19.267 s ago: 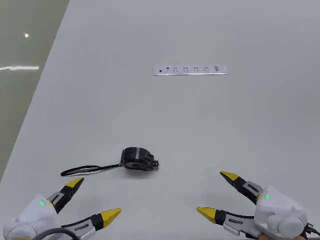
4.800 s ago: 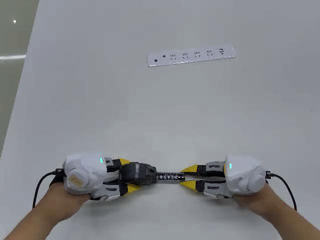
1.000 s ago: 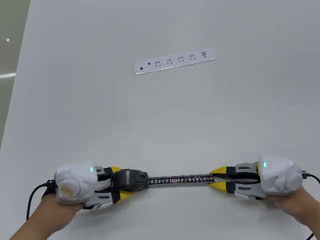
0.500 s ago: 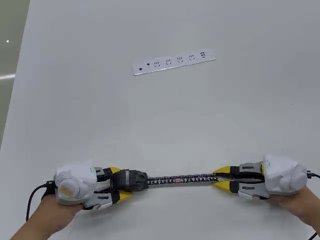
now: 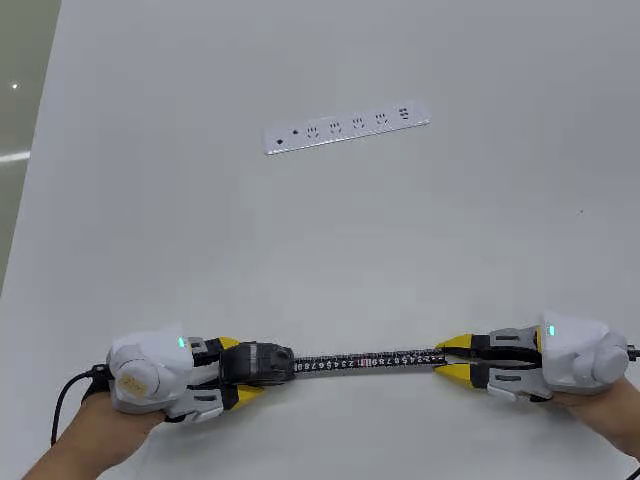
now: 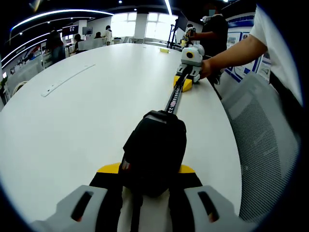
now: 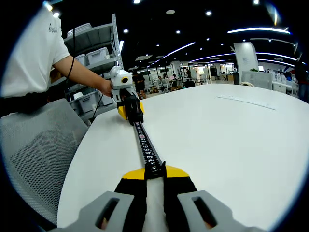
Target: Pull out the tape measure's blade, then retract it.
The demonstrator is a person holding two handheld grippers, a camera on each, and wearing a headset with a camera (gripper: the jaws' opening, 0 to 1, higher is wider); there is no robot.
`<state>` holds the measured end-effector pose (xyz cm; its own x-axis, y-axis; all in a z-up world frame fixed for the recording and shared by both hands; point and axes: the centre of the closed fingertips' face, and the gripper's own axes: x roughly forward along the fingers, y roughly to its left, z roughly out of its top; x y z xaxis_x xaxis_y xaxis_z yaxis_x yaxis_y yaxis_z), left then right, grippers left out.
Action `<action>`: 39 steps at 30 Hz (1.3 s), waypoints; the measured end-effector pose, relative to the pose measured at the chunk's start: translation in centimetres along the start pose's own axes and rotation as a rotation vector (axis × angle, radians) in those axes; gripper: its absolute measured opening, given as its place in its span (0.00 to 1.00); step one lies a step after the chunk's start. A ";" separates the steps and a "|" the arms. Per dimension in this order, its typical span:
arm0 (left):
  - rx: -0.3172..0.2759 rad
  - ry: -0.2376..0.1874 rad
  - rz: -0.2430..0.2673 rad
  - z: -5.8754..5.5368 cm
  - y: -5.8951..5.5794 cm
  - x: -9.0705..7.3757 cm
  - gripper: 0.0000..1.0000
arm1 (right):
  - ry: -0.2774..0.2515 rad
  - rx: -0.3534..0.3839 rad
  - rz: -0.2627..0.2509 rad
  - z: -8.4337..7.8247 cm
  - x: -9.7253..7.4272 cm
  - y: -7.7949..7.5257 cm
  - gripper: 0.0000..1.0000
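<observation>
left gripper point(image 5: 240, 367) lay low and level on white table point(image 5: 300, 250), jaws clamped on black tape measure point(image 5: 262, 362). right gripper point(image 5: 455, 358) faced it, well apart, jaws pinched on blade point(image 5: 365, 360) tip; blade was stretched straight between them.

We had the left gripper point(image 6: 147, 170) clamped on the black tape measure point(image 6: 154, 147), with the yellow jaw tips poking out on either side of the case. The blade point(image 6: 172, 99) ran straight out across the white table point(image 6: 87, 125) to the right gripper point(image 6: 182, 84), whose yellow tips were closed on its far end, a hand point(image 6: 206, 68) holding that one. A power strip point(image 6: 66, 80) lay well off to the left, and a mesh chair point(image 6: 270, 135) sat by the table's right edge.
</observation>
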<state>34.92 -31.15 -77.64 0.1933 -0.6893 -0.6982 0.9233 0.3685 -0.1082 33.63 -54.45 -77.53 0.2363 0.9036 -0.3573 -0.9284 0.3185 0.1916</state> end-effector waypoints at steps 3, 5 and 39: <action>-0.002 0.000 0.000 0.0 0.0 0.0 0.33 | 0.000 0.002 0.002 0.0 0.0 0.0 0.10; -0.002 0.000 0.000 0.0 0.0 0.0 0.33 | 0.000 0.000 0.003 0.0 0.0 0.0 0.10; -0.007 0.002 0.003 0.0 0.0 0.0 0.33 | -0.006 0.028 -0.023 -0.6 -2.4 -0.7 0.10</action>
<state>34.89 -31.18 -77.62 0.1950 -0.6870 -0.7000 0.9205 0.3746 -0.1111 33.55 -56.97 -77.36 0.2597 0.8976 -0.3562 -0.9141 0.3474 0.2089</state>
